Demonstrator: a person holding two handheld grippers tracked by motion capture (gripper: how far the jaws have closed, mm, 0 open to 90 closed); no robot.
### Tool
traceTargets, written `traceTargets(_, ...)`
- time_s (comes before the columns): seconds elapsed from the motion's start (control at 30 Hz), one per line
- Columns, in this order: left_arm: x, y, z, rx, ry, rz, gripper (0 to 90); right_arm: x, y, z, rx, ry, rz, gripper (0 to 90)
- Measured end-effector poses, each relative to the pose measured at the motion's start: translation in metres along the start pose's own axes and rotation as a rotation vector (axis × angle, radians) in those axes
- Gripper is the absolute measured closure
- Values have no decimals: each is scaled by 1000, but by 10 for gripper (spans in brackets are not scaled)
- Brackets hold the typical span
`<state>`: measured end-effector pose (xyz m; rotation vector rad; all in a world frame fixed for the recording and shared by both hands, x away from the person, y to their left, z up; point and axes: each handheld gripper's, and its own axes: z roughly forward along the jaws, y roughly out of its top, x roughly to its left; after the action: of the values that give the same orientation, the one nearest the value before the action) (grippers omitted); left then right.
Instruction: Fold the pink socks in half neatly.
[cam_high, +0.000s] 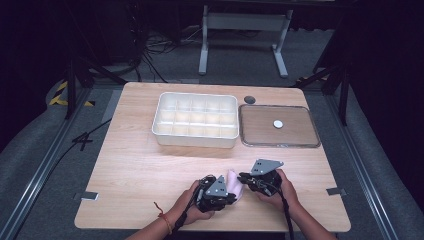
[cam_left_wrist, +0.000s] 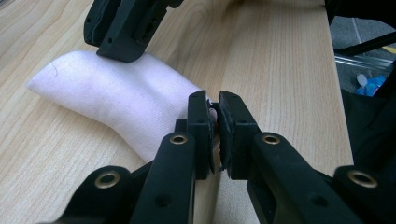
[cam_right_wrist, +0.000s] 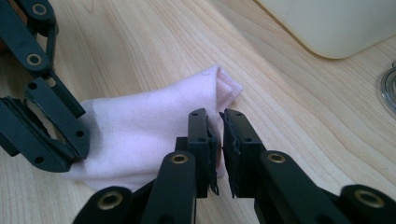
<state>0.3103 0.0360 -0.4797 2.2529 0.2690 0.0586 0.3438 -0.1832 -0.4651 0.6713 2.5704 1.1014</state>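
Note:
A pale pink sock (cam_high: 234, 181) lies flat on the wooden table (cam_high: 140, 170) near its front edge, between my two grippers. My left gripper (cam_high: 229, 196) is shut on the sock's near end; in the left gripper view its jaws (cam_left_wrist: 215, 116) pinch a fold of the sock (cam_left_wrist: 116, 98). My right gripper (cam_high: 243, 179) comes from the right. In the right gripper view its jaws (cam_right_wrist: 218, 128) stand almost together with the sock's (cam_right_wrist: 149, 126) edge between them. The right gripper (cam_left_wrist: 122, 49) presses on the sock's far side in the left gripper view. The left gripper (cam_right_wrist: 77, 151) holds the opposite end.
A white bin (cam_high: 195, 142) divided into several compartments stands at the table's middle back. To its right is a shallow grey-rimmed tray (cam_high: 280, 145) with a small white disc (cam_high: 278, 123) on it. A dark round cap (cam_high: 249, 99) lies behind the tray.

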Motion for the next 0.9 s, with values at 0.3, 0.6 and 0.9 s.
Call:
traceTargets(0.3, 1, 0, 1, -2, -10, -3, 834, -12, -2, -10, -15, -49, 47, 792)
traceTargets(0.6, 1, 0, 1, -2, -11, -3, 831, -1, 8, -15, -73, 34, 117, 504)
traceTargets(0.9, 0, 0, -1, -12, -29, -31, 774, -2, 4, 7, -21, 42, 162, 371)
